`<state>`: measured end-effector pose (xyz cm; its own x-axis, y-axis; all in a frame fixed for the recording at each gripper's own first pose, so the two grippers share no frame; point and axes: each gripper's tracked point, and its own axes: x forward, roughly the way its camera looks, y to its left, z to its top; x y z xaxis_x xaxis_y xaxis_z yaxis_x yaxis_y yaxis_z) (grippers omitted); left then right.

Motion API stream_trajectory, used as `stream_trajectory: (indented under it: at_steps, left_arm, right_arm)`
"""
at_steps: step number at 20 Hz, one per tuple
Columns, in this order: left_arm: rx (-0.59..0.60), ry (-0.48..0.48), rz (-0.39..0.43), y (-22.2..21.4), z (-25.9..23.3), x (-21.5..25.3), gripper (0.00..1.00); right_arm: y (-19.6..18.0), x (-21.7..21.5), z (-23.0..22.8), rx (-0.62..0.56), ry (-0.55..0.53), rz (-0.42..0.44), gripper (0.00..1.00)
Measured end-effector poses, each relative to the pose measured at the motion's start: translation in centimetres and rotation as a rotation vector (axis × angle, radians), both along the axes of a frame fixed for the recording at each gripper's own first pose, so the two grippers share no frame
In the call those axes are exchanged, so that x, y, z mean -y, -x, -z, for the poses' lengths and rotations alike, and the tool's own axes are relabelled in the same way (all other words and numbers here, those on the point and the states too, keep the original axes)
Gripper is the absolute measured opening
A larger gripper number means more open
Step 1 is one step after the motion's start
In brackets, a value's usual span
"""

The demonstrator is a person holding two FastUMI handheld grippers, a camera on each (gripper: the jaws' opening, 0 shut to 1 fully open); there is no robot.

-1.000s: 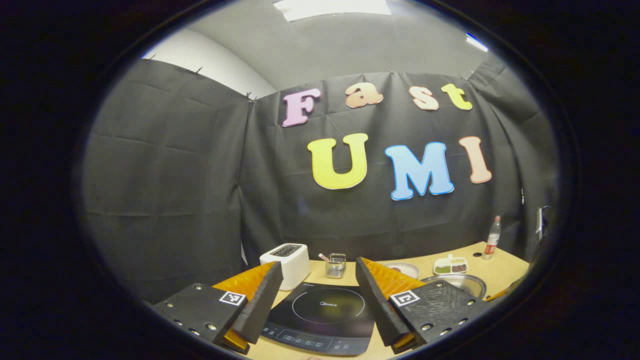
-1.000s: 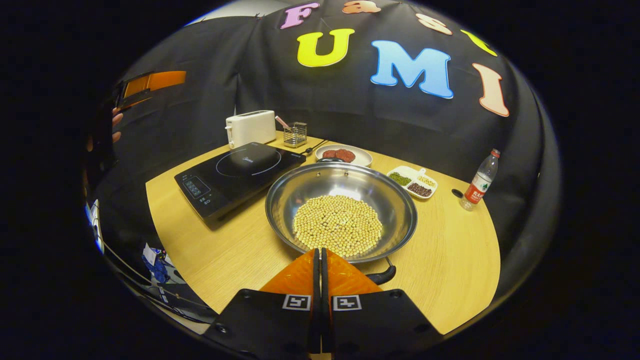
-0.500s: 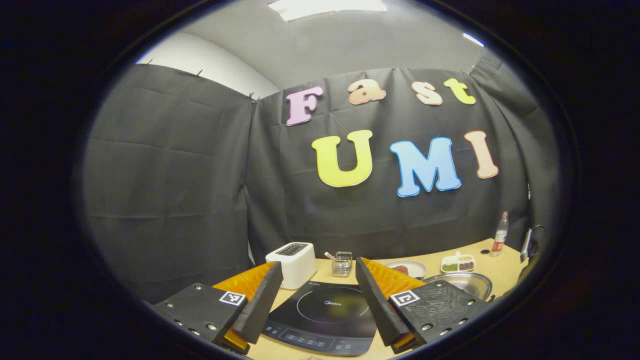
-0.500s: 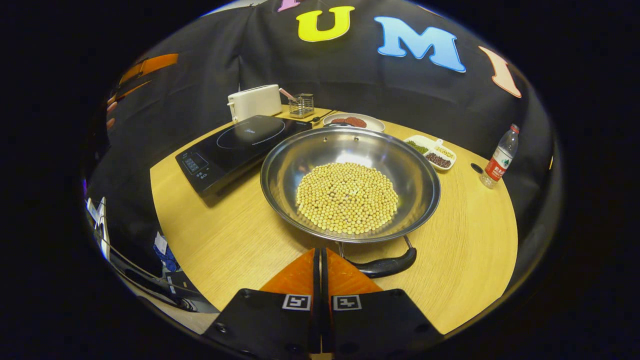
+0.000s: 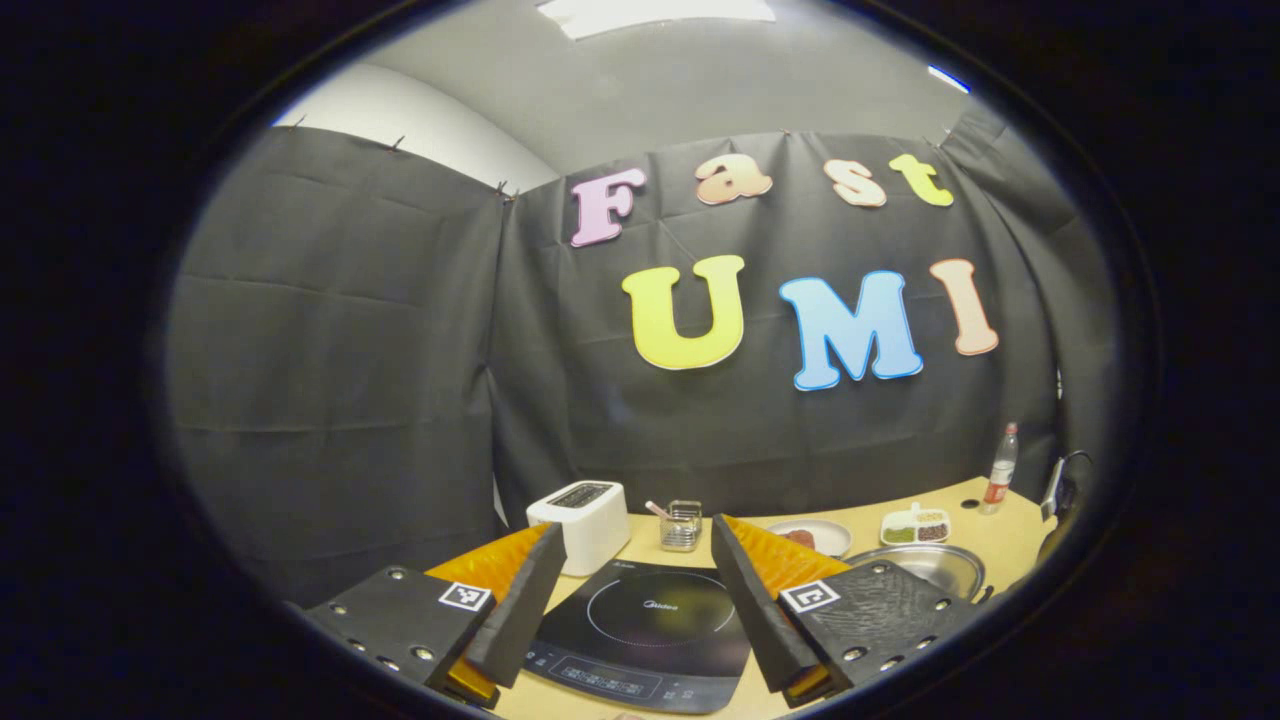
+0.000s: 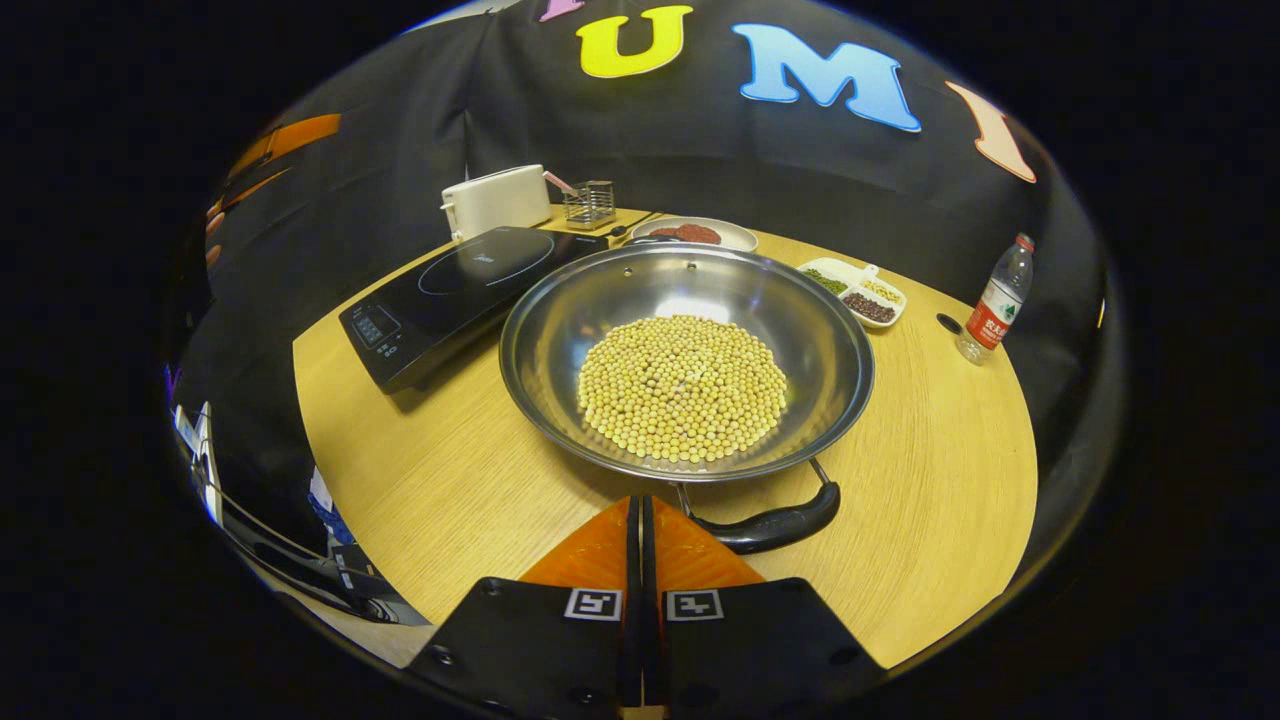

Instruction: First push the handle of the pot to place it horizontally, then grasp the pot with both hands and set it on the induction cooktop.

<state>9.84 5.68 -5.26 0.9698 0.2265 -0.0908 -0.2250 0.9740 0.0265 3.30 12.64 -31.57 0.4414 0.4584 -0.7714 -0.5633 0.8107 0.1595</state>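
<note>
A wide steel pot (image 6: pixel 560 300) filled with yellow beans sits mid-table in the right gripper view; its near black handle (image 6: pixel 770 525) lies just right of my right gripper (image 6: pixel 640 500), which is shut with nothing between its fingers. The black induction cooktop (image 6: pixel 440 295) lies to the pot's left. In the left gripper view my left gripper (image 5: pixel 630 535) hangs open above the cooktop (image 5: pixel 650 625), and the pot's rim (image 5: pixel 925 565) peeks out at the right. That left gripper (image 6: pixel 290 140) also appears far off at the upper left of the right gripper view.
A white toaster (image 6: pixel 495 198), a wire holder (image 6: pixel 588 203), a plate of red food (image 6: pixel 690 233), a divided dish of beans (image 6: pixel 855 292) and a water bottle (image 6: pixel 990 300) stand along the back of the round wooden table (image 6: pixel 450 480).
My right gripper drew back and tilted down, so the pot's near handle came into view. My left gripper barely drifted.
</note>
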Motion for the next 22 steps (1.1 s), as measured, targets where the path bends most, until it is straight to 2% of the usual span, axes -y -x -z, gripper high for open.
stream_trajectory:
  at_steps: [1,3,11,14,16,22]
  left_arm:
    - [-0.002,0.0,0.002,-0.1,0.2,0.1,0.87]
    - [-0.004,0.0,0.006,-0.3,0.3,0.5,0.89]
    - [-0.009,-0.007,0.008,-0.7,0.4,1.4,0.87]
    - [-0.012,-0.009,0.009,-0.8,0.5,1.7,0.92]
    - [-0.013,-0.008,0.009,-0.8,0.4,2.1,0.87]
    - [-0.024,-0.013,0.003,-1.2,0.8,2.9,0.87]
  right_arm:
    - [-0.3,0.2,0.1,-0.002,0.002,0.01,0.02]
    - [-0.9,0.9,0.3,-0.003,0.01,0.03,0.0]
    - [-2.9,2.7,0.5,-0.003,0.016,0.091,0.02]
    - [-3.5,3.4,0.6,-0.003,0.024,0.103,0.0]
    - [-4.0,3.9,0.8,-0.002,0.033,0.118,0.02]
    - [-5.7,5.4,1.3,0.003,0.054,0.143,0.02]
